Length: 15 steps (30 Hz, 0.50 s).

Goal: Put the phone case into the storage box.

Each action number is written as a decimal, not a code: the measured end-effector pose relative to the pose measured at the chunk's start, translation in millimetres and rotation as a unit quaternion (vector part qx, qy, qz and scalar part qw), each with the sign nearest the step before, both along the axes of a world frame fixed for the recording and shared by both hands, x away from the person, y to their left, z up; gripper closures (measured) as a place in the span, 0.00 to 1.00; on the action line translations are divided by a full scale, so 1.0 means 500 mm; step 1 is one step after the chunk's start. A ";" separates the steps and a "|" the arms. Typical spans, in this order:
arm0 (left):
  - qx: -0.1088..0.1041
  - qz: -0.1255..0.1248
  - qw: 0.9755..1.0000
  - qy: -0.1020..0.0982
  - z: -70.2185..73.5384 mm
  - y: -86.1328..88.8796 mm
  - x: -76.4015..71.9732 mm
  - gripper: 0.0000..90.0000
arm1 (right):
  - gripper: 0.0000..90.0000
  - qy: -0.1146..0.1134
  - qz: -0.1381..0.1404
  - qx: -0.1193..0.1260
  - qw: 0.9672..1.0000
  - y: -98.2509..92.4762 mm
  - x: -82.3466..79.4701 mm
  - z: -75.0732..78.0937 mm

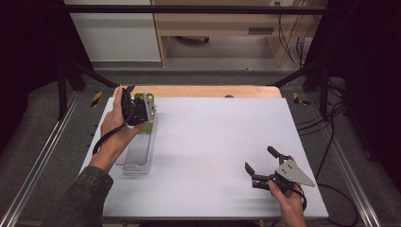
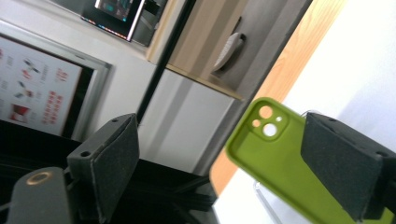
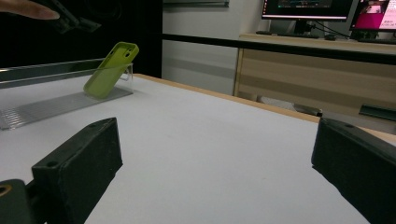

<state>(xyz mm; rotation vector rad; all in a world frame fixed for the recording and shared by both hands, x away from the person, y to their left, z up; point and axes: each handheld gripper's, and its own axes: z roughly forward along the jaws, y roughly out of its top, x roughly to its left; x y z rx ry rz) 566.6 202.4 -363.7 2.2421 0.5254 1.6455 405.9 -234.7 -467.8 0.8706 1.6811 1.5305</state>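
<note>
Green silicone phone case [image 3: 110,70] leans tilted against the end wall of a clear ribbed plastic tray [image 3: 56,105] at the white table top's [image 1: 213,142] far left. Left gripper [image 2: 219,163] hovers just over it, jaws apart, nothing pinched. Right gripper [image 1: 261,161] rests well apart, jaws wide and empty. Poster writing in the left gripper view is too blurred to read. Wooden cabinets [image 3: 299,70] stand beyond.

You are looking at a matt green phone case [image 3: 110,70] of soft-looking rubbery plastic, leaning in a clear, glossy plastic rack [image 1: 138,152] with a ribbed base. The table [image 1: 213,142] is showing a smooth matt white top edged in pale wood.
</note>
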 end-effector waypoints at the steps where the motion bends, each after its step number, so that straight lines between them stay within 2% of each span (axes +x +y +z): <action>1: -0.012 -0.001 1.000 0.005 0.000 0.000 0.000 0.12 | 0.02 0.000 0.000 0.000 1.000 0.000 0.000 0.000; 4: -0.046 -0.003 0.999 0.018 -0.001 -0.003 0.001 0.11 | 0.02 0.000 0.000 0.001 1.000 0.000 0.000 0.000; 6: -0.059 -0.008 0.998 0.021 0.001 -0.003 0.001 0.10 | 0.02 0.000 -0.001 0.001 1.000 0.000 0.000 0.000; 8: -0.082 -0.005 0.996 0.034 0.001 -0.002 0.000 0.09 | 0.02 0.000 -0.001 0.002 1.000 0.000 0.000 0.000; 10: -0.095 -0.005 0.995 0.039 0.003 0.000 0.000 0.09 | 0.02 0.001 -0.001 0.002 1.000 -0.001 0.000 0.000; 12: -0.115 -0.006 0.992 0.048 0.005 0.001 0.000 0.07 | 0.02 0.002 -0.002 0.003 1.000 -0.001 0.000 -0.001; 15: -0.146 -0.009 0.987 0.070 0.006 0.002 -0.001 0.06 | 0.02 0.002 -0.002 0.004 1.000 0.000 0.001 -0.001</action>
